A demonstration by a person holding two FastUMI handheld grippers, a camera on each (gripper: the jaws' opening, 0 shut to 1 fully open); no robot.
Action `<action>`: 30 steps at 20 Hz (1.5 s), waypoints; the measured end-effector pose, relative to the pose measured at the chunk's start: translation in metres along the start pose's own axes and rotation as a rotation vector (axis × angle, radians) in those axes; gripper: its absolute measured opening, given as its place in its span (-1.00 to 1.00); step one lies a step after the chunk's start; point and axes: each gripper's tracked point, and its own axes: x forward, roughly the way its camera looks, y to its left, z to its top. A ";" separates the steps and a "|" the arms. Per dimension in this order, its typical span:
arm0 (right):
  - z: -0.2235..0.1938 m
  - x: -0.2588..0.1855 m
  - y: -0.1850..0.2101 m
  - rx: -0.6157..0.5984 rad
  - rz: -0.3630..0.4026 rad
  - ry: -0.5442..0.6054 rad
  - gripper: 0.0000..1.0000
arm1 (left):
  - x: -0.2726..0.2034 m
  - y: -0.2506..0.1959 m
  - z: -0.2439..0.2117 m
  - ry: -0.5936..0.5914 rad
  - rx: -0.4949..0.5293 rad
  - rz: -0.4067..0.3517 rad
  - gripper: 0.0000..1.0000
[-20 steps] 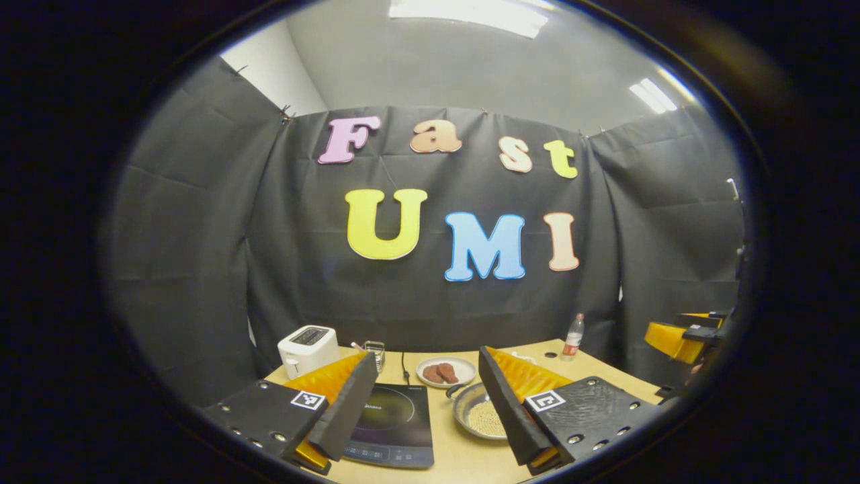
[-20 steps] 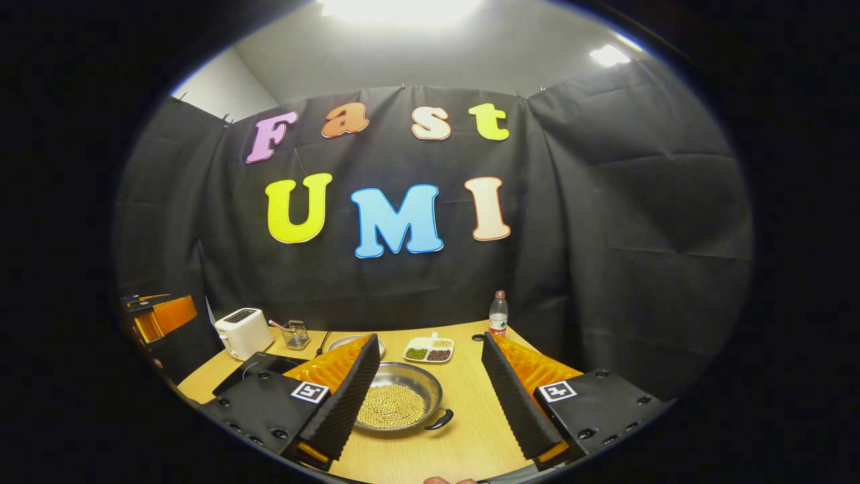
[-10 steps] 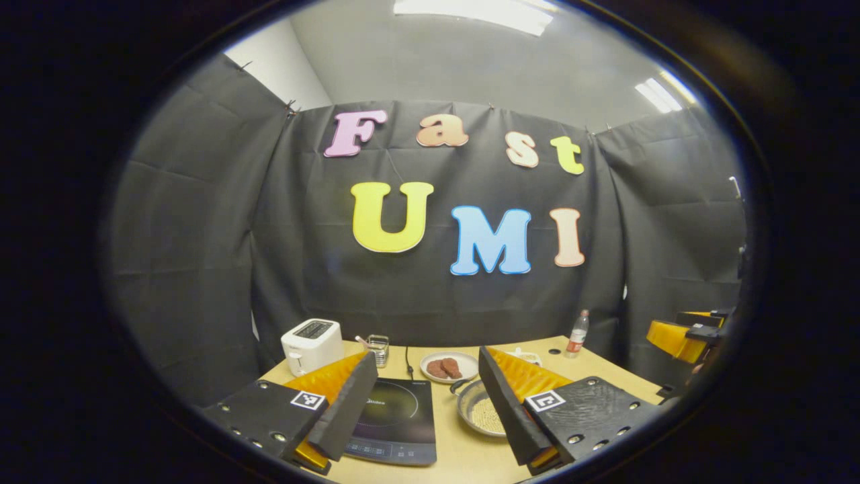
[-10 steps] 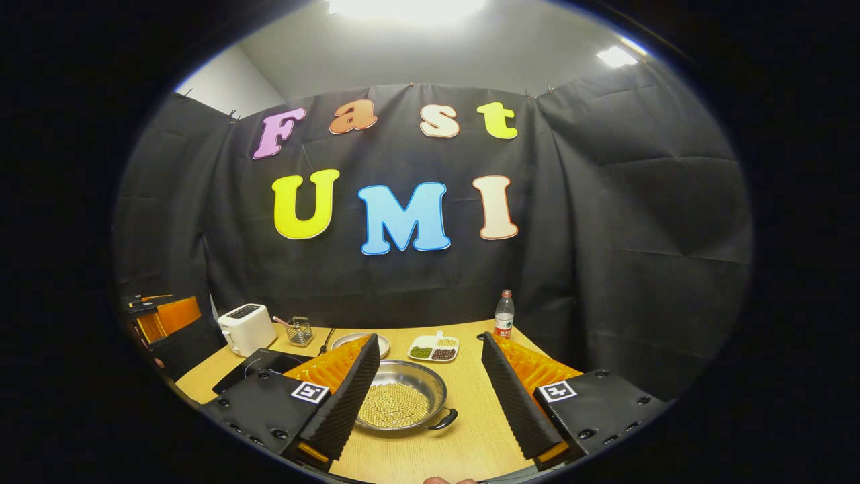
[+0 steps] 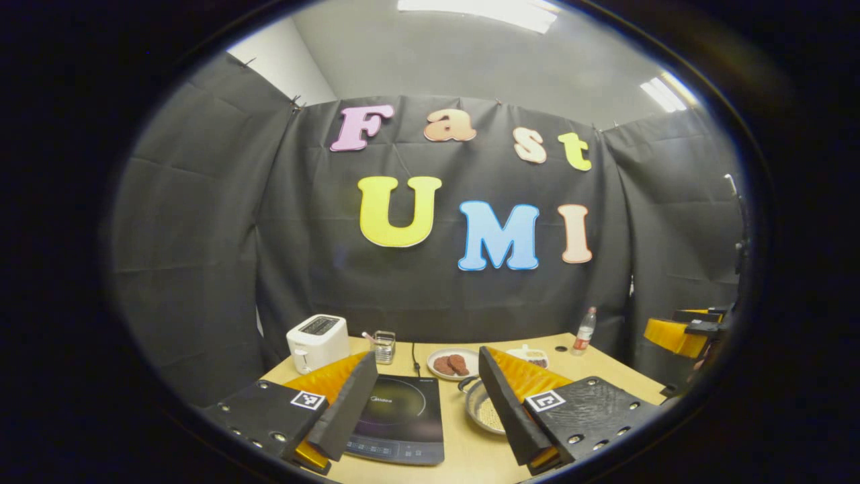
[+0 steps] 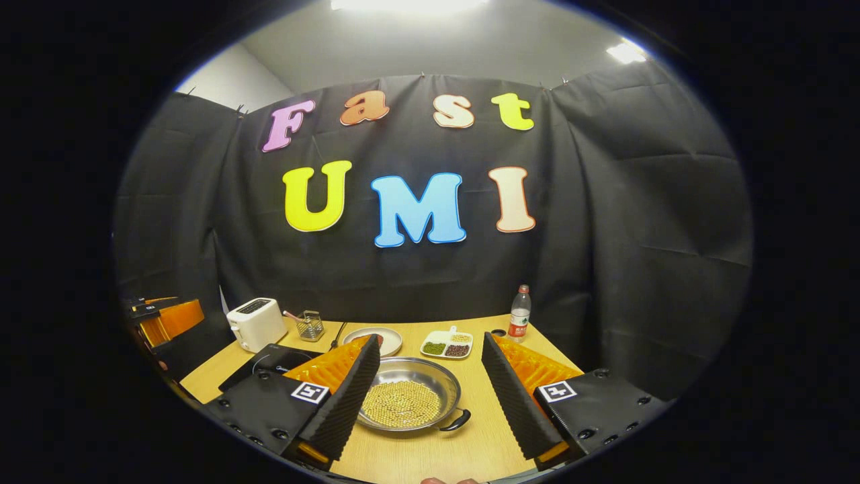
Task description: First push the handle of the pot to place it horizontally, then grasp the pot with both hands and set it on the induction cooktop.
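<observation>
Pot (image 6: 410, 402) heaped with loose beans, near handle (image 6: 455, 421) askew, both tongs (image 5: 423, 420) (image 6: 430, 410) wide and empty: rough push risks spilling onto table (image 6: 470, 450).

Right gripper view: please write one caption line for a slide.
Open right hand-held gripper above a pot of yellow grains on the table, cooktop to its left.

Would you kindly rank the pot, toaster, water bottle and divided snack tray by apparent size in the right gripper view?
1. pot, though nearest the camera
2. toaster
3. divided snack tray and water bottle look alike
</observation>
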 end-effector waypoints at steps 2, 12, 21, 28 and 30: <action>-0.008 0.010 0.007 -0.021 0.033 0.044 0.87 | 0.001 0.006 0.001 -0.008 0.001 0.015 0.93; -0.049 0.051 0.042 -0.137 0.166 0.275 -0.60 | -0.008 0.037 -0.008 -0.009 -0.031 0.095 0.76; -0.100 0.050 0.088 -0.225 0.389 0.460 -0.96 | -0.008 0.037 -0.009 -0.003 -0.098 0.092 0.75; -0.152 0.040 0.076 -0.203 0.414 0.673 -0.96 | 0.000 0.038 -0.032 0.091 -0.108 0.097 0.93; -0.169 0.038 0.072 -0.201 0.438 0.735 -0.96 | 0.006 0.038 -0.035 0.114 -0.117 0.124 0.75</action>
